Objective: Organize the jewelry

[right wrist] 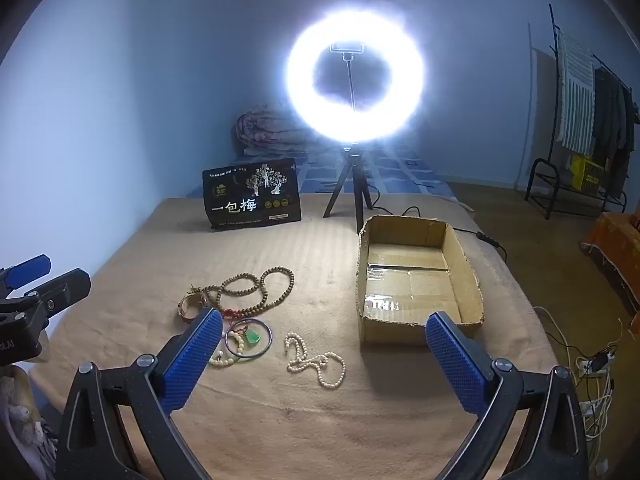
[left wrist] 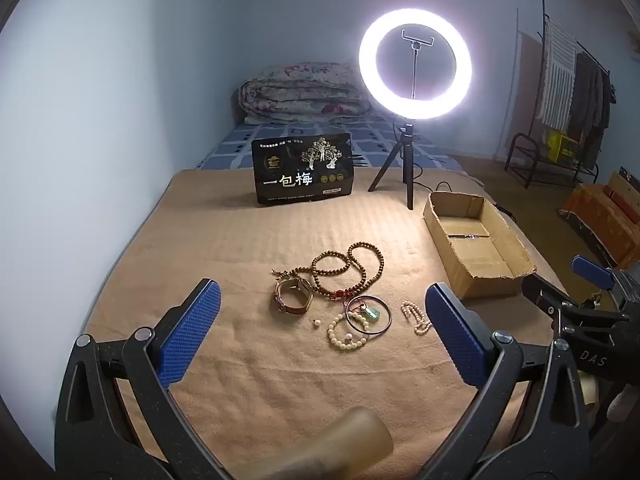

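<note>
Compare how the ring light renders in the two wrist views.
Left wrist view: the round white ring light keeps a crisp rim, phone clamp clear inside. Right wrist view: it blooms into hazy glare, edges smeared, washing out the wall behind. Both views bend at the borders.

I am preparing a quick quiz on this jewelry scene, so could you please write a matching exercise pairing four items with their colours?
Items:
1. long bead necklace
2. pearl strand
3. pendant inside the metal bangle
4. cardboard box

Colours:
A. green
B. tan, with nothing in it
C. brown
D. creamy white

Pairs: 1-C, 2-D, 3-A, 4-B
</note>
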A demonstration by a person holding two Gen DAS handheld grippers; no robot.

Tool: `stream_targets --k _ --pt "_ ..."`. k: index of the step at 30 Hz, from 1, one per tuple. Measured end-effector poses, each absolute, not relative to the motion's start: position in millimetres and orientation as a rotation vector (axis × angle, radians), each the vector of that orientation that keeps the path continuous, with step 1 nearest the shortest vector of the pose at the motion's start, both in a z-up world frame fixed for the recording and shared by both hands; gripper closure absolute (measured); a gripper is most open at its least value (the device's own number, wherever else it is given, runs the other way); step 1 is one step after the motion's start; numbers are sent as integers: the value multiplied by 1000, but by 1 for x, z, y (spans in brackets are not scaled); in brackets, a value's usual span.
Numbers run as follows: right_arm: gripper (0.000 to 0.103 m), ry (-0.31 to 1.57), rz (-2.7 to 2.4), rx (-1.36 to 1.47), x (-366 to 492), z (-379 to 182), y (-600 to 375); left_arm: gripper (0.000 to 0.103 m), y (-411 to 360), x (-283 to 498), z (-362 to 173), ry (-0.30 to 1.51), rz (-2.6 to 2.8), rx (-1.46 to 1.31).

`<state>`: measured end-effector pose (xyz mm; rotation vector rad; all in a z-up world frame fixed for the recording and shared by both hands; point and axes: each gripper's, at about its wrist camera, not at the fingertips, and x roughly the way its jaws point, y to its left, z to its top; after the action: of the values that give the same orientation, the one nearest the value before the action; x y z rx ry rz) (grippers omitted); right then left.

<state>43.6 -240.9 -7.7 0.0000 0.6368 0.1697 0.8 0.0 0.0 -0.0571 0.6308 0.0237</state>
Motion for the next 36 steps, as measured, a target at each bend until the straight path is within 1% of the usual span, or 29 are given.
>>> stream_targets --k 36 --pt "0 643 172 -19 41 -11 -239 0 -2 -3 12 593 33 -37"
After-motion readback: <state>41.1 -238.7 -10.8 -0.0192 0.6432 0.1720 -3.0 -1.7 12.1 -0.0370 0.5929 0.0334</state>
